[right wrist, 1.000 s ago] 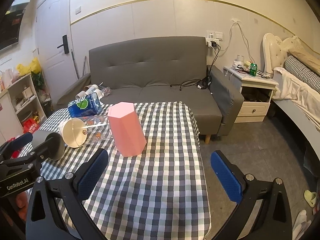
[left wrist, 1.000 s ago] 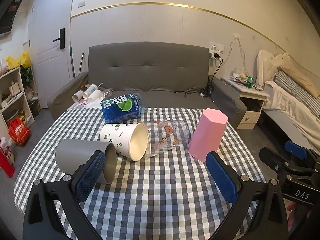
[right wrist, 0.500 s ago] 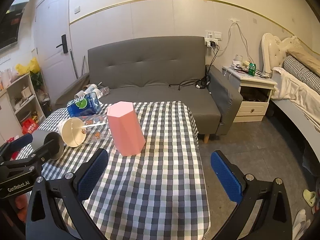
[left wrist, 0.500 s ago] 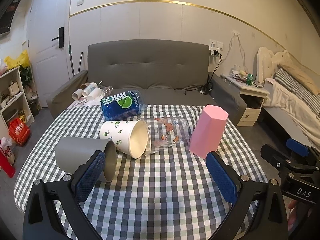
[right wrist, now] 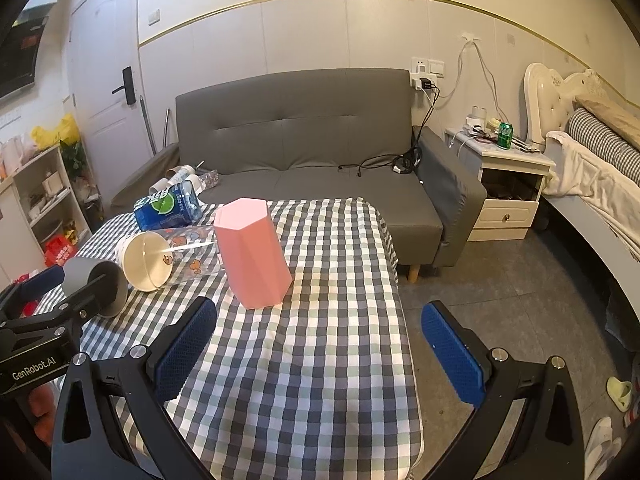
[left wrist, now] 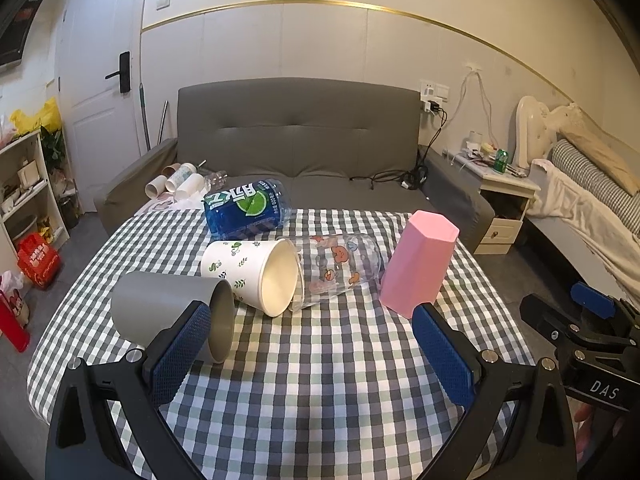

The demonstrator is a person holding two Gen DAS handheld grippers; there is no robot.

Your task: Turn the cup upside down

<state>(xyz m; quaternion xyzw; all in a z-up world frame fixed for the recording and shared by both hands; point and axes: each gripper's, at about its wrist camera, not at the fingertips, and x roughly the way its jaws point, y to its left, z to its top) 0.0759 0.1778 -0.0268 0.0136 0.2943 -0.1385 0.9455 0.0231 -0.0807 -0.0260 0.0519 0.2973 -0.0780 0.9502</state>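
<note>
Seemingly between steps: pink cup (left wrist: 418,264) already stands inverted at two o'clock; both grippers, left gripper (left wrist: 312,350) and right gripper (right wrist: 318,346), hang released, grasping nothing; next, probably the sideways grey cup (left wrist: 168,312) at ten o'clock.

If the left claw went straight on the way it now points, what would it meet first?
Probably the white paper cup lying on its side, mouth toward the left claw, with the clear printed cup touching it. Depth is unclear; both sit near centre.

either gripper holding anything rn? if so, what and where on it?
Nothing held. Left gripper and right gripper both stand open and empty above the table, short of the pink cup.
</note>
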